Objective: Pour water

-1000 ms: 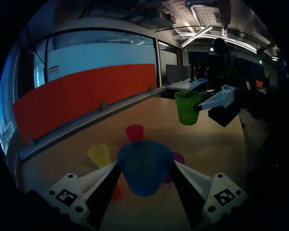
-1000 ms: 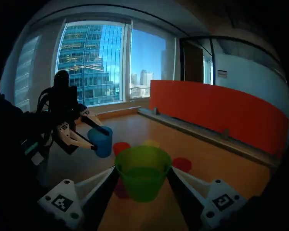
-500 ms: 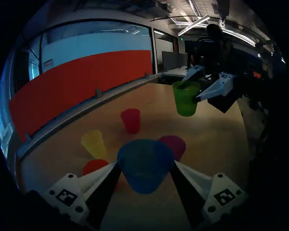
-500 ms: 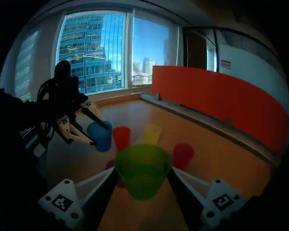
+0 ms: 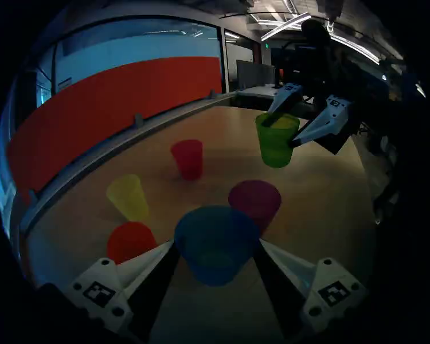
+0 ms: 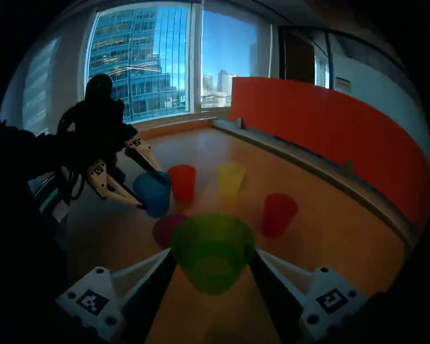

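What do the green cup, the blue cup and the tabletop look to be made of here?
Green cup: likely thin plastic, translucent; light glows through its wall.
Blue cup: same kind, likely plastic, smooth, slightly see-through.
Tabletop: wood-look, smooth with soft sheen; solid wood or laminate cannot be told.

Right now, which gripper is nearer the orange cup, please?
Left. The left gripper, holding the blue cup, is right beside the orange cup; the right gripper with the green cup is farther off.

Blue cup and green cup — both upright, held aloft; fill level unclear.
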